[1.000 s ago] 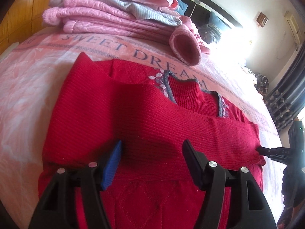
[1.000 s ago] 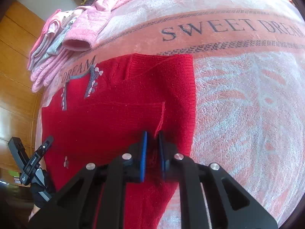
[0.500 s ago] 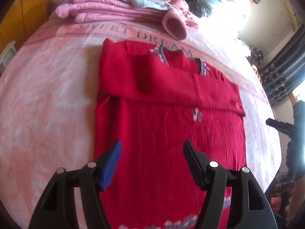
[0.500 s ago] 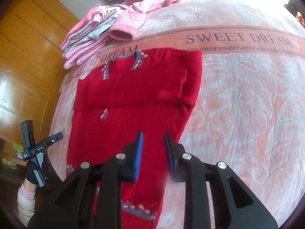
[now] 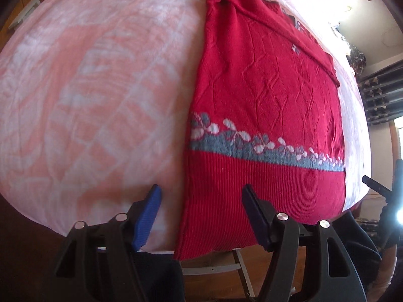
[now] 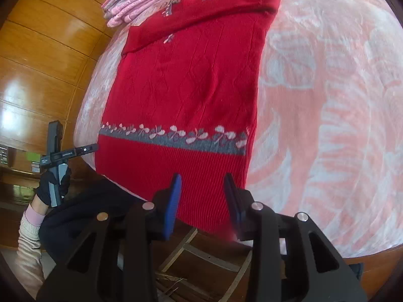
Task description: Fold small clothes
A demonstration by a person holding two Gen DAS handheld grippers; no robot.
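Sweater: 1 red knit sweater (image 5: 267,95) lies flat on the pink blanket (image 5: 95,80), sleeves already folded across the chest at the far end, grey-white flower band near the hem. Hem end hangs a bit over the blanket's near edge, toward me.
Long axis: runs straight away from me, hem near, collar far.
Key relation: hem sits right ahead of both my grippers, just beyond the tips. Judging by that, next move = grab the 2 hem corners, carry them up toward the collar.
Left gripper (image 5: 200,212): spread wide, nothing in it. It straddles the sweater's left side edge, so left pad is over blanket, right pad over the ribbed hem.
Right gripper (image 6: 202,198): also parted, empty, narrower gap than the left. Tips over the hem near the sweater's right corner.
Nearer: abt equal, I think; can't tell if either touches the knit.
Counts: 1 sweater to fold, 2 grippers, 1 stack of pink clothes (image 6: 133,7) just beyond the sweater's collar, pieces in it too bunched to count.
Beyond: wood panel wall (image 6: 45,58) on the sweater's left side, seen fr right cam.
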